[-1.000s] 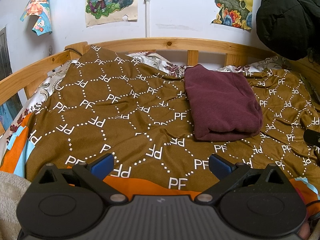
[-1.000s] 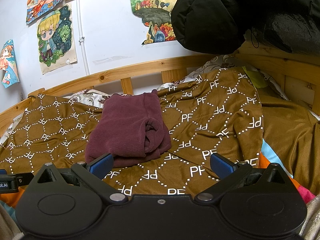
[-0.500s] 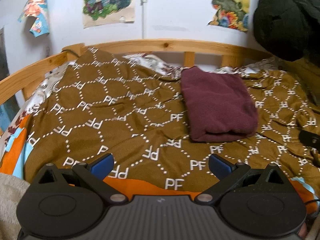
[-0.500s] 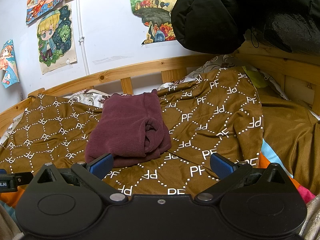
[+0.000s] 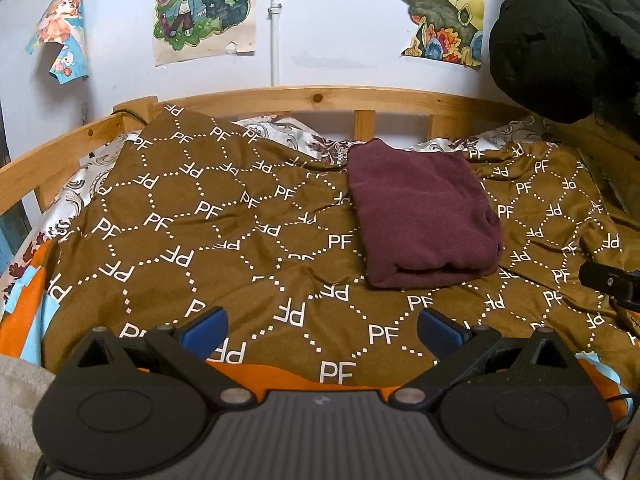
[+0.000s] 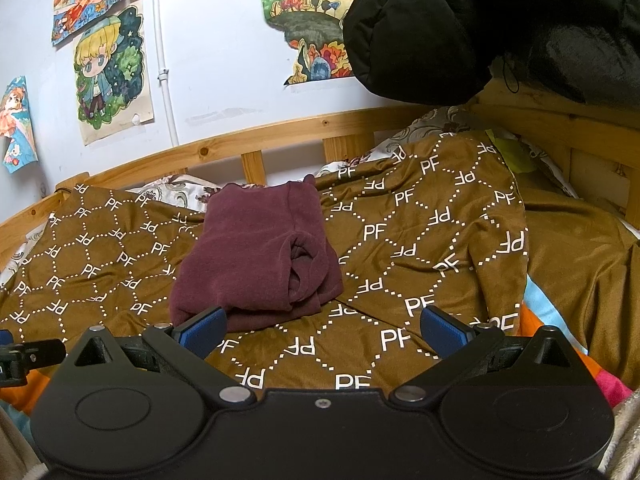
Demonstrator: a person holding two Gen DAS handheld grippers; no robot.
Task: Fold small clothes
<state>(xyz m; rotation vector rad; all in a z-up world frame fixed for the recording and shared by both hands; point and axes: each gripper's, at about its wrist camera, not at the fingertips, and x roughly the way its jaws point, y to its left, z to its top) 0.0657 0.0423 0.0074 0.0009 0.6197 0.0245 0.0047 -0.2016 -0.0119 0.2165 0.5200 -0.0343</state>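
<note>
A folded maroon garment (image 5: pixel 424 212) lies on the brown patterned bedspread (image 5: pixel 208 232), toward the far side of the bed. From the right wrist view the same maroon garment (image 6: pixel 256 256) shows a rolled opening on its right side. My left gripper (image 5: pixel 322 326) hovers open near the bed's front edge, well short of the garment, nothing between its blue pads (image 5: pixel 204 328). My right gripper (image 6: pixel 322 326) is open too, its left blue pad (image 6: pixel 204 328) overlapping the garment's near corner in the picture; whether it touches is unclear.
A wooden bed rail (image 5: pixel 320 98) curves round the far side. A black puffy jacket (image 6: pixel 500 24) hangs over the right corner. Orange and blue fabric (image 5: pixel 24 312) pokes out under the bedspread at the front. The other gripper's tip (image 5: pixel 610 282) shows at the right edge.
The left wrist view shifted slightly, tilting down then settling back, so the garment sits a bit more central. The right gripper and the garment have not moved.
</note>
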